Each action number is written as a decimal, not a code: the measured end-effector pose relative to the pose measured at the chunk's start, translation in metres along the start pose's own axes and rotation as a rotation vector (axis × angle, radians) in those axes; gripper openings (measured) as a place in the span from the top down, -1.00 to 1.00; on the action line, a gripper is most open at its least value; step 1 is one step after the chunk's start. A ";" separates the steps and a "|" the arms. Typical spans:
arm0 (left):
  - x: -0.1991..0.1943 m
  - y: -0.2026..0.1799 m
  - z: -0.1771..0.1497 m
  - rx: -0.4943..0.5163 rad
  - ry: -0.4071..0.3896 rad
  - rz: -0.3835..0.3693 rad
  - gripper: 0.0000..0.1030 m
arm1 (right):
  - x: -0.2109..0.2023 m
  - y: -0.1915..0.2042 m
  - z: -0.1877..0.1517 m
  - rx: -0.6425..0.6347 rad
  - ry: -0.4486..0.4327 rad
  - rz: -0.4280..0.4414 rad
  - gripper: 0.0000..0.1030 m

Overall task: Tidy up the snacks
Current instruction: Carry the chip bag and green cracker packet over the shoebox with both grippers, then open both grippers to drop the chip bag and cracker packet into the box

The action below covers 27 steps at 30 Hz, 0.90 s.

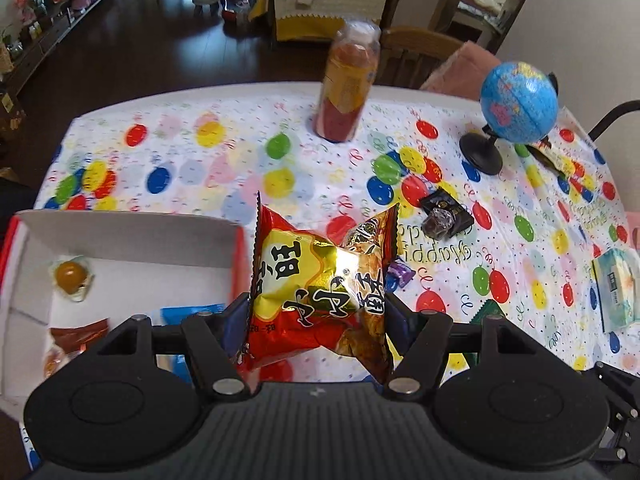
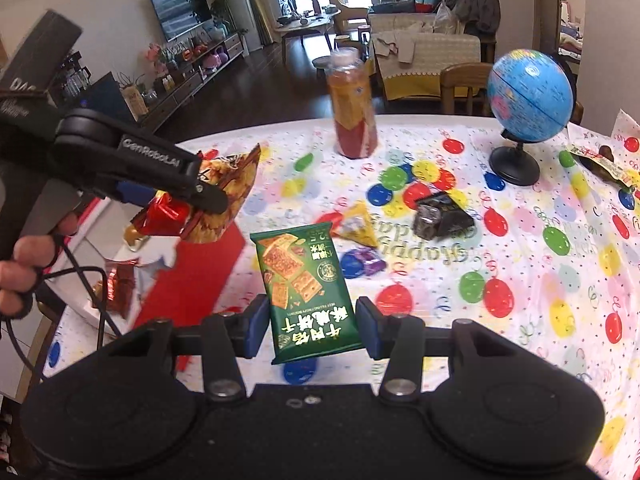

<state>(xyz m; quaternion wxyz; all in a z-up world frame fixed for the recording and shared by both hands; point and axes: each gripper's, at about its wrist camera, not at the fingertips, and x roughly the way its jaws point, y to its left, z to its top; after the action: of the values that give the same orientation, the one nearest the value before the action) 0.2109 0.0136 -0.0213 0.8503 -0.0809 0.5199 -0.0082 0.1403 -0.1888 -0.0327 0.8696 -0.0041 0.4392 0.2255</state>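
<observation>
Your left gripper (image 1: 316,312) pinched red snack bag (image 1: 320,280) beside white box (image 1: 132,240); your right gripper (image 2: 312,328) jaws spread around green biscuit packet (image 2: 304,288), not touching.

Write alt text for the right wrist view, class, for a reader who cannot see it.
The right gripper straddles a green biscuit packet above a balloon-print tablecloth. At left, the left gripper holds a red-and-gold snack bag; a bottle and globe stand behind.
</observation>
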 end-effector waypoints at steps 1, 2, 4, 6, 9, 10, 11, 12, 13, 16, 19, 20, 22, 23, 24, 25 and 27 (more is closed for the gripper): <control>-0.007 0.005 -0.002 0.000 -0.009 0.002 -0.32 | -0.002 0.007 0.001 -0.002 -0.005 0.000 0.12; -0.014 0.012 -0.004 -0.001 -0.016 0.004 -0.32 | -0.003 0.014 0.001 -0.004 -0.008 0.000 0.12; -0.024 0.025 -0.008 -0.004 -0.024 0.002 -0.32 | -0.005 0.028 0.003 -0.010 -0.014 0.004 0.12; -0.033 0.039 -0.011 -0.009 -0.027 0.007 -0.32 | -0.007 0.044 0.005 -0.021 -0.020 0.007 0.12; -0.045 0.062 -0.017 -0.015 -0.036 0.018 -0.32 | -0.007 0.068 0.009 -0.038 -0.029 0.012 0.12; -0.049 0.070 -0.018 -0.018 -0.040 0.021 -0.32 | -0.005 0.077 0.010 -0.044 -0.031 0.014 0.12; -0.052 0.079 -0.020 -0.022 -0.043 0.024 -0.32 | -0.004 0.085 0.011 -0.050 -0.032 0.017 0.12; -0.056 0.087 -0.021 -0.027 -0.046 0.026 -0.32 | -0.003 0.093 0.013 -0.056 -0.034 0.019 0.12; -0.060 0.096 -0.023 -0.031 -0.050 0.029 -0.32 | -0.002 0.101 0.013 -0.061 -0.037 0.021 0.12; -0.068 0.122 -0.028 -0.045 -0.056 0.042 -0.32 | 0.004 0.124 0.017 -0.069 -0.041 0.027 0.12; -0.074 0.148 -0.034 -0.058 -0.056 0.051 -0.32 | 0.012 0.145 0.019 -0.072 -0.040 0.030 0.12; -0.075 0.156 -0.035 -0.062 -0.054 0.054 -0.32 | 0.015 0.152 0.020 -0.075 -0.038 0.030 0.12; -0.074 0.172 -0.038 -0.071 -0.049 0.063 -0.32 | 0.022 0.163 0.022 -0.078 -0.033 0.028 0.12; -0.073 0.179 -0.039 -0.073 -0.045 0.069 -0.32 | 0.027 0.169 0.023 -0.078 -0.030 0.025 0.12; -0.072 0.186 -0.041 -0.076 -0.040 0.075 -0.32 | 0.032 0.174 0.024 -0.079 -0.026 0.022 0.12; -0.070 0.194 -0.042 -0.080 -0.034 0.082 -0.32 | 0.037 0.178 0.025 -0.079 -0.022 0.019 0.12; -0.064 0.208 -0.044 -0.090 -0.015 0.093 -0.32 | 0.049 0.186 0.026 -0.075 -0.010 0.011 0.12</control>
<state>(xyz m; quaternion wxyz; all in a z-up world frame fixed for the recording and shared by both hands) 0.1276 0.2190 -0.0148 0.8492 -0.0948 0.5166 0.0551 0.1115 0.0029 -0.0186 0.8697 -0.0332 0.4261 0.2468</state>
